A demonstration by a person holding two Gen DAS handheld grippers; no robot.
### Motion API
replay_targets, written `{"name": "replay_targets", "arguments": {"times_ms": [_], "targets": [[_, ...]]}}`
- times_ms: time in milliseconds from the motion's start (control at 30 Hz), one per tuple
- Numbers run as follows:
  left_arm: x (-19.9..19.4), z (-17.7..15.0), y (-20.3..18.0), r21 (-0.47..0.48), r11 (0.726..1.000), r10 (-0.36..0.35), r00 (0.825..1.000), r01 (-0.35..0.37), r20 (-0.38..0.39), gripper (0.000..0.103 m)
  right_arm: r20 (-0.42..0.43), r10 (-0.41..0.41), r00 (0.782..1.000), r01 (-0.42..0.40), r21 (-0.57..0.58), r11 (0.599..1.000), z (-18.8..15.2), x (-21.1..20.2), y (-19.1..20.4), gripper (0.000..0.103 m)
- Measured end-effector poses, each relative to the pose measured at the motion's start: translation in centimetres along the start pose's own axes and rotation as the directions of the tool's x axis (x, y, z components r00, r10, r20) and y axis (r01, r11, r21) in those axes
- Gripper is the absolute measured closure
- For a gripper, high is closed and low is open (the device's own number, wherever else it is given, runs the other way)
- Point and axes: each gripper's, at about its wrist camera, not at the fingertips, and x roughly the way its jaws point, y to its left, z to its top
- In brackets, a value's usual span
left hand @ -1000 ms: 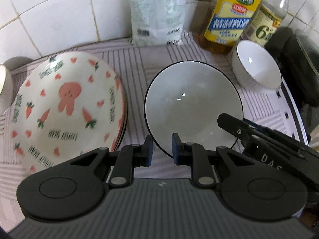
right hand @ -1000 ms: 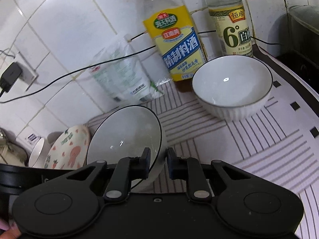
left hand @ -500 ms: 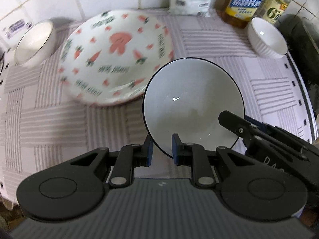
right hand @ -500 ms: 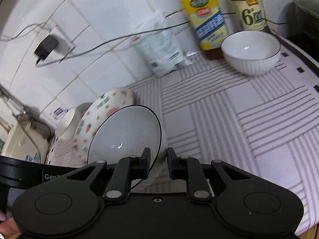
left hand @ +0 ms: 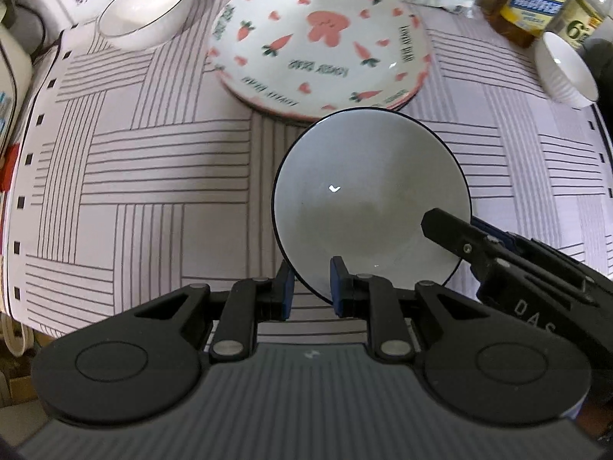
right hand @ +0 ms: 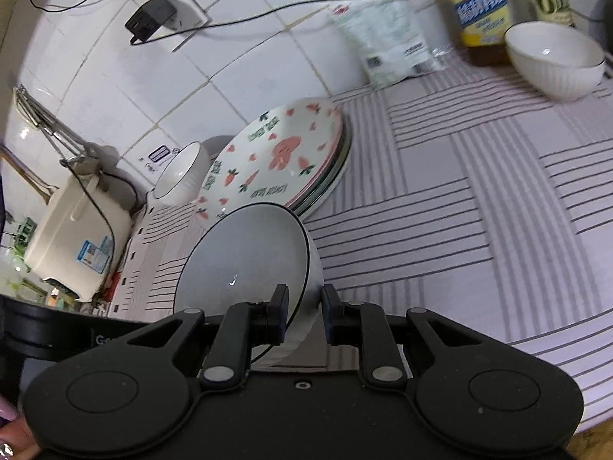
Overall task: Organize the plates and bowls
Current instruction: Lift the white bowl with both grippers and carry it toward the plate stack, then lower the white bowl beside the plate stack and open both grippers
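Observation:
A white bowl with a dark rim [left hand: 367, 199] is held off the striped cloth by both grippers. My left gripper [left hand: 310, 291] is shut on its near rim. My right gripper [right hand: 303, 312] is shut on its right rim, and its finger shows in the left wrist view [left hand: 459, 234]. The same bowl shows in the right wrist view [right hand: 245, 257]. Behind it lies a stack of plates, the top one printed with carrots and a rabbit [left hand: 322, 46] [right hand: 276, 157]. One white bowl stands at the far left [left hand: 147, 9] [right hand: 180, 172], another at the far right [left hand: 567, 69] [right hand: 555, 59].
Bottles [right hand: 481, 4] and a white packet [right hand: 387, 42] stand against the tiled wall at the back right. A cream appliance [right hand: 72, 241] sits at the left end. A charger and cable [right hand: 153, 15] hang on the wall. The cloth's front edge [left hand: 76, 329] is near.
Both grippers have pulled back and risen with the held bowl. The plate stack and the far-left bowl have come into fuller view, and the bottles and right bowl now look farther off.

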Motion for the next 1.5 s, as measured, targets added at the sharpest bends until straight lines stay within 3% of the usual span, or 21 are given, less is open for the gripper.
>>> {"name": "replay_targets", "arguments": {"times_ms": [433, 567, 767, 1000, 1167, 1267, 1500], "targets": [[1.4, 0.1, 1.4, -0.073, 0.997, -0.034, 0.999, 0.032, -0.024, 0.082, -0.025, -0.043, 0.999, 0.039, -0.148, 0.988, 0.3, 2.7, 2.1, 0.081], [1.0, 0.0, 1.4, -0.083, 0.996, -0.027, 0.999, 0.025, -0.023, 0.082, -0.036, -0.046, 0.998, 0.040, -0.158, 0.987, 0.4, 2.7, 2.1, 0.082], [0.8, -0.2, 1.8, -0.093, 0.995, -0.047, 0.998, 0.043, -0.040, 0.082, -0.077, -0.036, 0.996, 0.032, -0.058, 0.998, 0.7, 2.3, 1.9, 0.082], [0.2, -0.4, 1.6, -0.079, 0.996, -0.040, 0.999, 0.037, -0.031, 0.081, -0.079, -0.057, 0.995, 0.050, -0.085, 0.995, 0.3, 2.4, 2.2, 0.083], [-1.9, -0.4, 1.5, -0.059, 0.998, -0.031, 1.000, 0.030, -0.001, 0.076, -0.051, -0.028, 0.998, 0.020, -0.137, 0.990, 0.6, 0.8, 2.4, 0.077], [-3.7, -0.2, 1.1, -0.027, 0.999, -0.029, 0.999, 0.030, 0.038, 0.069, -0.012, -0.033, 0.999, 0.030, -0.192, 0.981, 1.3, -1.2, 2.6, 0.062], [-8.0, -0.1, -1.4, 0.093, 0.996, -0.019, 0.990, 0.006, 0.140, 0.062, 0.071, -0.079, 0.994, 0.099, -0.345, 0.934, 3.3, -6.4, 1.7, 0.044]]}}
